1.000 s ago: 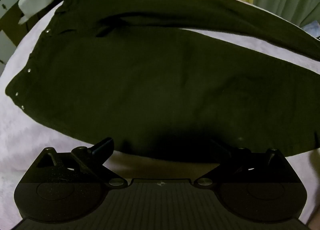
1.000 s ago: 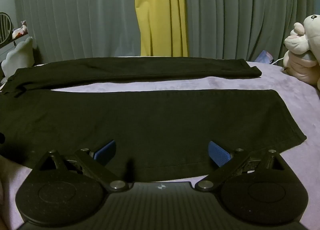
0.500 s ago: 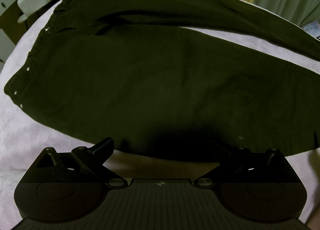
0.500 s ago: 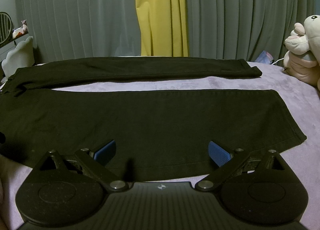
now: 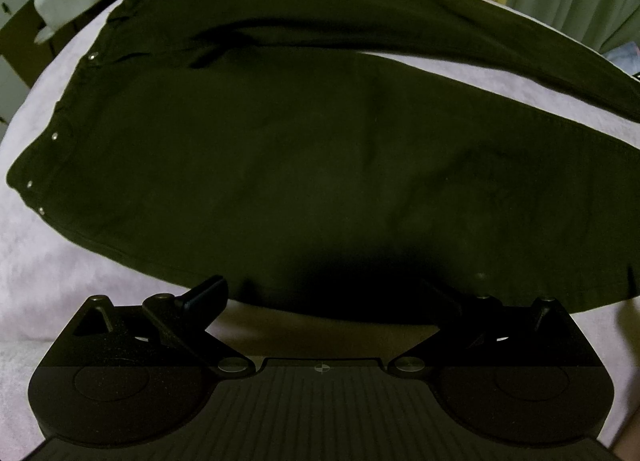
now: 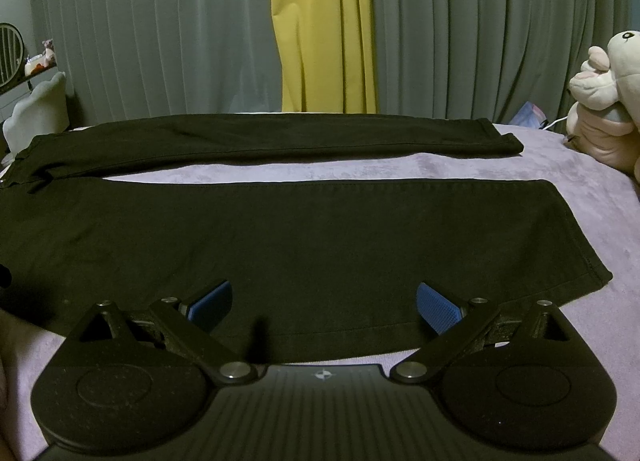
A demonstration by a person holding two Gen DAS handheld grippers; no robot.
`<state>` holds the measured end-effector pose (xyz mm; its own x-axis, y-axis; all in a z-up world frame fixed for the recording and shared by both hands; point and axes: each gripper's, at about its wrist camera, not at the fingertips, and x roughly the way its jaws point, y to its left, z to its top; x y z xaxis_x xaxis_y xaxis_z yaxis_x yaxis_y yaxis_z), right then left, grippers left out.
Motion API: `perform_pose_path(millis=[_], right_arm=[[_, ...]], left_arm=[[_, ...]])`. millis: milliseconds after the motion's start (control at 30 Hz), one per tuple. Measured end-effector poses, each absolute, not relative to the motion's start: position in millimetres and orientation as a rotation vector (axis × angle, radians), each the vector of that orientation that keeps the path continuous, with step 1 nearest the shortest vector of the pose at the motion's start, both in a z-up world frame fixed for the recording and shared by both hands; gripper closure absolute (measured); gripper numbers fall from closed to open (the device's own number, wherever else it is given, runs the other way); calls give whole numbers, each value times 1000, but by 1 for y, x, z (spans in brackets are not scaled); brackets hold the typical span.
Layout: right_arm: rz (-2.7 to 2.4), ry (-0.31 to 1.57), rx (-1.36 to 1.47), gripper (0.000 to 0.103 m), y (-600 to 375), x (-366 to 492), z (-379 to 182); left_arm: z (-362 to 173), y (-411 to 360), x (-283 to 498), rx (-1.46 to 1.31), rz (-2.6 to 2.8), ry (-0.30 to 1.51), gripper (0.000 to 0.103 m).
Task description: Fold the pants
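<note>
my left gripper (image 5: 320, 293) jaws wide, holding nothing, at the near edge of the pants (image 5: 300, 165) | my right gripper (image 6: 324, 303) jaws wide, empty, over the near leg | pants flat on the bed (image 6: 580, 181), legs apart, waist left

Grey curtains (image 6: 480, 41), yellow panel (image 6: 324, 29)

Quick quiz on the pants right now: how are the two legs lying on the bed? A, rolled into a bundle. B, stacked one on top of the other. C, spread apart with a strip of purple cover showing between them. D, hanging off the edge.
C: in the right wrist view the pants lie flat with both legs apart, and a strip of the purple bed cover shows between them.
</note>
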<state>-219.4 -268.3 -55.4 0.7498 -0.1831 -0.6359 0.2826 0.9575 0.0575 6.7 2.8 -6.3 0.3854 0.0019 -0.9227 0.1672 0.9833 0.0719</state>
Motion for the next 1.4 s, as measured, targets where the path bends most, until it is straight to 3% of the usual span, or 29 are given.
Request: perform_pose_path(millis=[1400], right_arm=[[-262,683,150,4,-269,-217,-57]], left_arm=[[-2,4,7,148,-86,1162,0]])
